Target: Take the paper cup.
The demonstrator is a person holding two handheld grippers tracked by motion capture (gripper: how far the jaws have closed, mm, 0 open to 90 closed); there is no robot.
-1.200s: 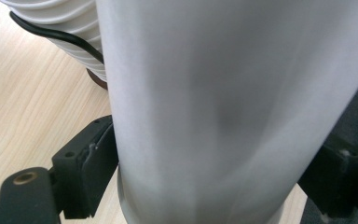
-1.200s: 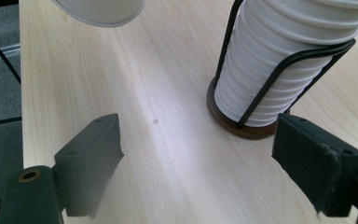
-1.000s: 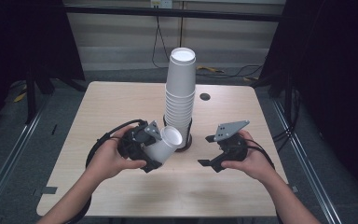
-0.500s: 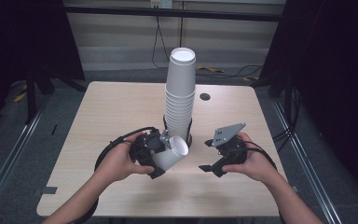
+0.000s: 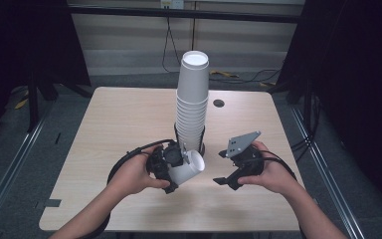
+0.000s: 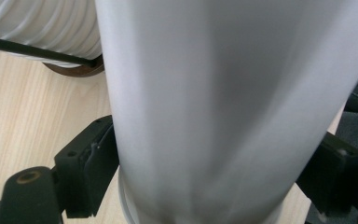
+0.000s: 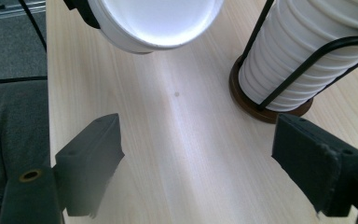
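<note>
A tall stack of white paper cups (image 5: 193,99) stands upright in a black wire holder on a brown base (image 7: 261,107) at the table's middle. My left gripper (image 5: 171,167) is shut on a single white cup (image 5: 186,169), held tilted just in front of the stack; the cup's wall (image 6: 219,107) lies between both jaws. That cup's open mouth (image 7: 156,21) faces my right gripper. My right gripper (image 5: 227,169) stands open to the right of the cup, above bare table, with nothing between its fingers (image 7: 91,154).
The light wooden table (image 5: 129,119) has a small dark hole (image 5: 219,103) behind the stack. Cables trail from both grippers. Dark floor and metal rails surround the table, with its near edge under my forearms.
My left gripper has carried the single cup down and toward the near edge, away from the stack. The right gripper has shifted slightly lower.
</note>
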